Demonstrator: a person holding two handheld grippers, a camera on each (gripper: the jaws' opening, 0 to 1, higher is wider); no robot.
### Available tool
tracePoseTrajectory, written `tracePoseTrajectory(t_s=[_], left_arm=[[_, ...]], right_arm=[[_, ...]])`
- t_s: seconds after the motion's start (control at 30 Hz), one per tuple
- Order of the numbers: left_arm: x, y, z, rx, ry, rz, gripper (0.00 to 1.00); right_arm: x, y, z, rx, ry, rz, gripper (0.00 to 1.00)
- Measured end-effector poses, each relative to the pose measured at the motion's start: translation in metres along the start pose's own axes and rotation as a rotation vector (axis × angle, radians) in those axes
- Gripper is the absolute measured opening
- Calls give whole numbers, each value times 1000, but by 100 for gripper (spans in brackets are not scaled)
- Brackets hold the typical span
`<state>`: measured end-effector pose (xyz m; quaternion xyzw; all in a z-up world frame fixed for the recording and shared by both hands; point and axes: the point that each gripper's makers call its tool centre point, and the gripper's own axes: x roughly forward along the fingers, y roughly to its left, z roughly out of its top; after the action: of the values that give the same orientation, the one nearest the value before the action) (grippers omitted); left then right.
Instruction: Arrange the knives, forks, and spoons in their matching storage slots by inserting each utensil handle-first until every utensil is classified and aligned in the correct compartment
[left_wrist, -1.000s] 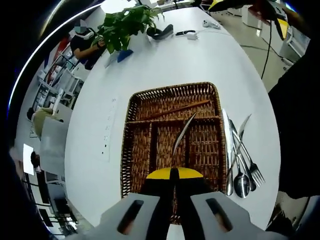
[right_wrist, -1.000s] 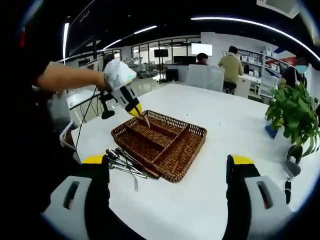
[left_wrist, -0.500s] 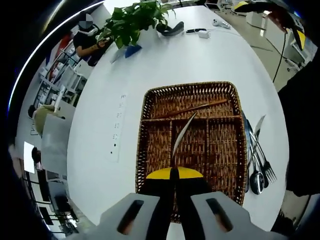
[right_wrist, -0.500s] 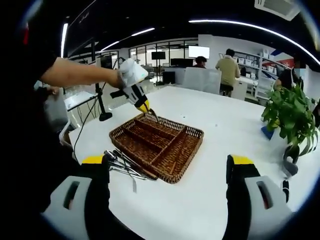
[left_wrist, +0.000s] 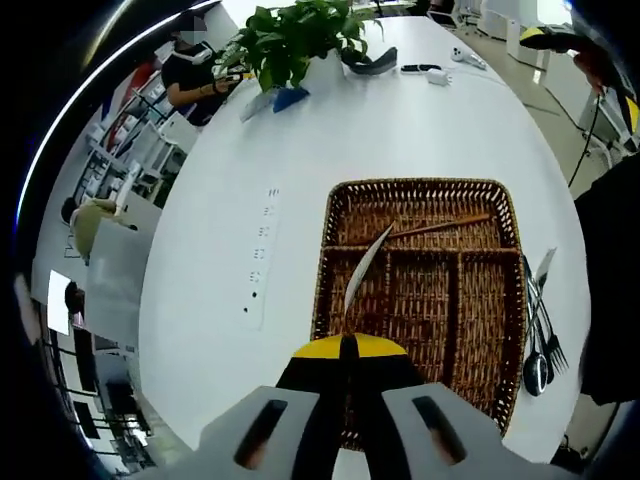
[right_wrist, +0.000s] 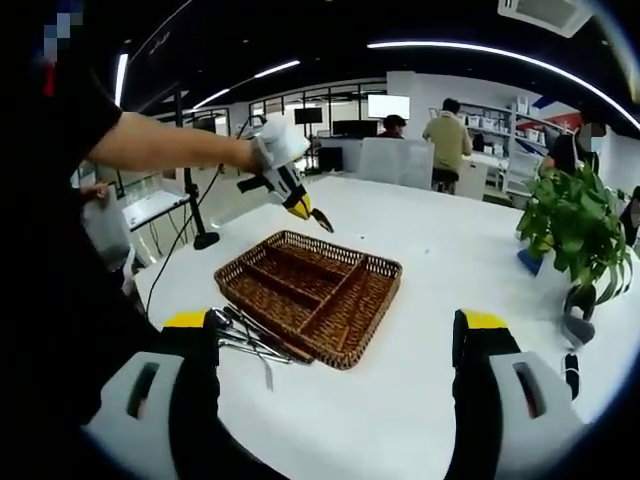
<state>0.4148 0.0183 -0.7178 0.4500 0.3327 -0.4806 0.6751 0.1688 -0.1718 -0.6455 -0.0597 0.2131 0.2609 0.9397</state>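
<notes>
1. The left gripper (left_wrist: 345, 345) has its jaws pressed together on the handle end of a knife (left_wrist: 364, 268), whose blade runs forward and up from the yellow jaw tips.
2. In the right gripper view the left gripper (right_wrist: 303, 206) hangs in the air above the far edge of the basket (right_wrist: 310, 293), the knife (right_wrist: 324, 220) jutting from its tip, clear of the wicker.
3. The right gripper (right_wrist: 335, 335) has its jaws wide apart with nothing between them, low over the white worktop (right_wrist: 440, 250).
4. The basket (left_wrist: 420, 300) is a brown wicker tray with dividers: one long compartment across its far end and narrower ones side by side. A brown stick-like item (left_wrist: 440, 226) lies in the long compartment.
5. Just beside the basket, on the worktop (left_wrist: 330, 140), lies a bunch of loose cutlery (left_wrist: 540, 335), with a spoon and a fork among it; in the right gripper view the cutlery (right_wrist: 245, 335) lies at the basket's near corner.
6. A potted plant (left_wrist: 300, 40) stands at the far end of the worktop; in the right gripper view the plant (right_wrist: 575, 235) is off to the right.
</notes>
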Motion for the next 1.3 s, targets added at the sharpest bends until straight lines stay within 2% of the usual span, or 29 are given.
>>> tracePoseTrajectory(t_s=[0.23,0.67,0.9,1.07,1.23,1.3], left_arm=[[12,12,4,-8,0,7,0],[28,29,-6,-47,33,10,0],[43,31,-16,-81,42,27,0],[55,31,-20,-77,47,52,0],[66,29,-21,-135,21,82,0],[69,28,-22,-132,9,102,0]], right_arm=[[-2,-5,-1,8,7,-13,100],[0,-5,-3,35,8,-12,100],[-1,-8,-5,39,12,-19,100],[-3,-12,-3,64,9,-20,100],[-3,-14,2,71,-4,-29,100],[-2,-12,2,73,2,-24,100]])
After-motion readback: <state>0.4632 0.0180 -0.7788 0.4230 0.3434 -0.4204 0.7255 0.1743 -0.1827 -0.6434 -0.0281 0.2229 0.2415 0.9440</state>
